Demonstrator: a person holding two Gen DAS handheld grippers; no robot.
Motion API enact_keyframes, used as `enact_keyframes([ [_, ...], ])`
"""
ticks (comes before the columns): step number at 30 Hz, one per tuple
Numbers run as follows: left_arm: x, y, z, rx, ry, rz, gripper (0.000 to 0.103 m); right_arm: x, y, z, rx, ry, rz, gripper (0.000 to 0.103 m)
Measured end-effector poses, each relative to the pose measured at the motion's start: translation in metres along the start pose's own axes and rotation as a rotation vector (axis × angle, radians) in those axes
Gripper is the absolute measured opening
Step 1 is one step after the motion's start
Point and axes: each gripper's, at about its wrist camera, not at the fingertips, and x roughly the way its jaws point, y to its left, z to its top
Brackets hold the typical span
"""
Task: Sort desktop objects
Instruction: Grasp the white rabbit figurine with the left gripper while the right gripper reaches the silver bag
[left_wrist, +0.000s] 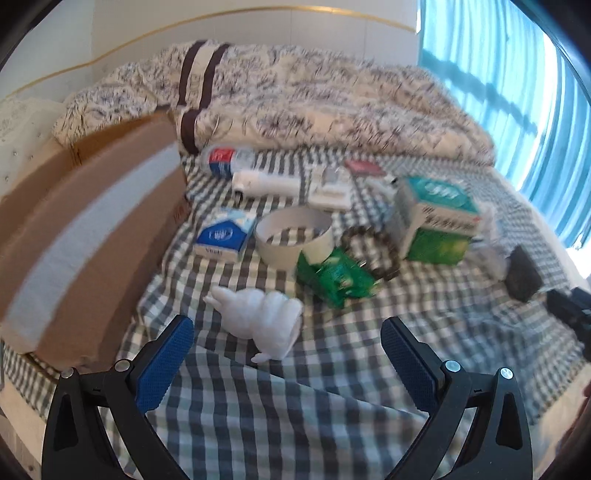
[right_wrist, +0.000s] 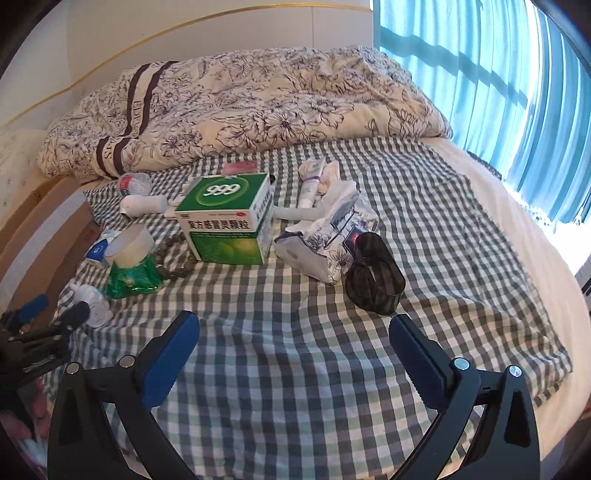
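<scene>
Objects for sorting lie scattered on a checked cloth (right_wrist: 295, 350) spread over a bed; none is held. From left to right: a cardboard box (left_wrist: 92, 236) stands at the cloth's left edge (presumably the receptacle, though its inside is not shown). Beside it lie one plastic bottle (left_wrist: 229, 160) with a red-and-blue label, one white tube (left_wrist: 266, 182), one small blue-and-white carton (left_wrist: 225, 236) and one white figurine (left_wrist: 266, 321). Further right are one white ring (left_wrist: 295, 236), one green packet (left_wrist: 336, 277) touching it, and one bead bracelet (left_wrist: 369, 251). Then come one green medicine box (right_wrist: 229, 221), upright, one crumpled tissue pack (right_wrist: 325, 240), and one dark translucent case (right_wrist: 376, 273) nearest the right gripper.

The left gripper (left_wrist: 286, 354) hovers just above the cloth with its fingers wide apart and empty; the figurine lies close ahead, between and slightly beyond the fingertips. The left-wrist view is blurred, which suggests motion. The right gripper (right_wrist: 295, 350) hangs over bare cloth, fingers likewise spread and empty.

Judgement: the task appears at an early stage, with the approach to a first pick in hand. The next move calls for the left gripper to advance around the figurine, close on its body, and carry it left to the box. Small items behind the medicine box cannot be counted reliably.
</scene>
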Motion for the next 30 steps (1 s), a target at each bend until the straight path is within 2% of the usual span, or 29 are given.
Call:
enact_keyframes([
  [6, 0.036, 0.012, 0.000, -0.017, 0.052, 0.059, 0.103, 0.024, -0.013, -0.002, 0.016, 0.035, -0.004, 0.103],
  [12, 0.057, 0.017, 0.004, -0.021, 0.066, 0.067, 0.102, 0.043, -0.027, -0.001, 0.035, 0.062, -0.021, 0.103],
  [15, 0.066, 0.018, 0.004, -0.028, 0.090, 0.074, 0.081, 0.051, -0.031, 0.005, 0.031, 0.067, -0.033, 0.103],
  [16, 0.069, 0.018, 0.003, -0.036, 0.103, 0.074, 0.070, 0.053, -0.032, 0.007, 0.028, 0.066, -0.038, 0.103],
  [17, 0.071, 0.019, 0.003, -0.043, 0.113, 0.066, 0.069, 0.054, -0.034, 0.010, 0.028, 0.063, -0.040, 0.103],
  [22, 0.065, 0.020, 0.004, -0.043, 0.100, 0.055, 0.069, 0.064, -0.035, 0.034, 0.022, 0.040, -0.030, 0.103],
  [28, 0.055, 0.019, 0.012, -0.038, 0.083, 0.059, 0.069, 0.094, -0.023, 0.056, 0.019, 0.074, -0.017, 0.103],
  [29, 0.052, 0.018, 0.013, -0.034, 0.078, 0.059, 0.069, 0.099, -0.022, 0.057, 0.020, 0.081, -0.020, 0.101],
  [30, 0.051, 0.019, 0.014, -0.032, 0.074, 0.058, 0.069, 0.105, -0.021, 0.058, 0.027, 0.096, -0.027, 0.095],
])
